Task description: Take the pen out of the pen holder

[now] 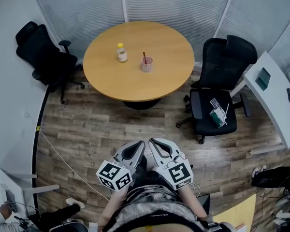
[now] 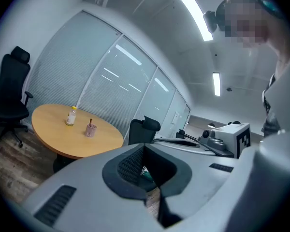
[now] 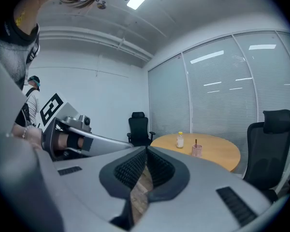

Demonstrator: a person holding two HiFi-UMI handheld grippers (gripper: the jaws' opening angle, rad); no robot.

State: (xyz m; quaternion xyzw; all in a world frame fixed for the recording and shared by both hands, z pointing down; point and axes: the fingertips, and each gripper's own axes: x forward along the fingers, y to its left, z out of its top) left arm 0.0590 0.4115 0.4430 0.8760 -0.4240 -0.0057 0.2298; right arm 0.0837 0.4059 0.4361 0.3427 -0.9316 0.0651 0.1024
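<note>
Pen (image 1: 144, 56), dark and slim, stands upright in the pink pen holder (image 1: 147, 64) near the middle of the round, pale wooden bench (image 1: 135, 83), upper centre of the head view. A small clear bottle (image 1: 121, 53) with a yellow cap stands just left of it, apart. One black office chair (image 1: 43, 52) sits at the bench's left, another chair (image 1: 220, 76) at its right. Plank floor (image 1: 101, 129) lies between the bench and the bottom centre, where the left tongs (image 1: 141, 144) and right tongs (image 1: 152, 141) each have their jaws pressed together on nothing. Slatted blinds (image 1: 174, 4) line the wall behind.
</note>
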